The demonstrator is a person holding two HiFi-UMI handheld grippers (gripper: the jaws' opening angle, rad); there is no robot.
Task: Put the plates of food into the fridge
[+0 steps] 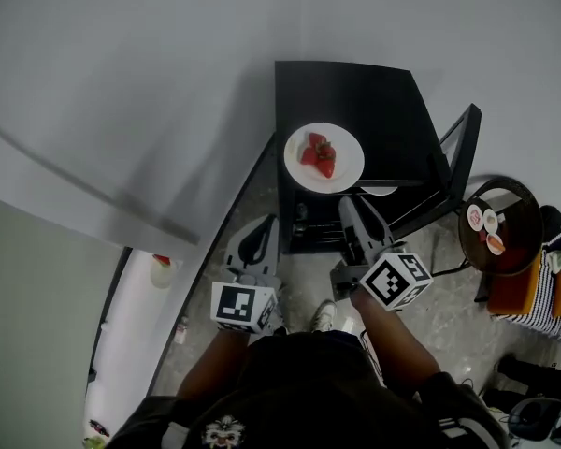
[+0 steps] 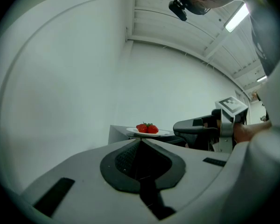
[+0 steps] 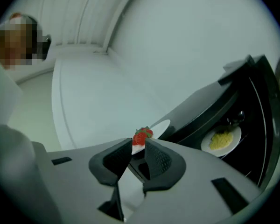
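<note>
A white plate [image 1: 344,169] with strawberries [image 1: 319,153] rests on the front left corner of a black shelf unit's top [image 1: 355,96]. My right gripper [image 1: 348,204] points at the plate's near rim; its jaws stand slightly apart, so it is open [image 3: 138,146], with the plate's edge [image 3: 159,127] and the strawberries [image 3: 142,135] just beyond the gap. A second plate with yellow food [image 3: 220,141] sits on the lower shelf. My left gripper [image 1: 262,227] is shut and empty [image 2: 140,141], left of the shelf unit, facing the strawberry plate [image 2: 147,129].
A large white wall or panel [image 1: 122,110] fills the left. A narrow white ledge [image 1: 136,330] at lower left carries small items. A round dark table [image 1: 500,227] with small dishes stands at the right, beside a person in striped clothing [image 1: 542,293].
</note>
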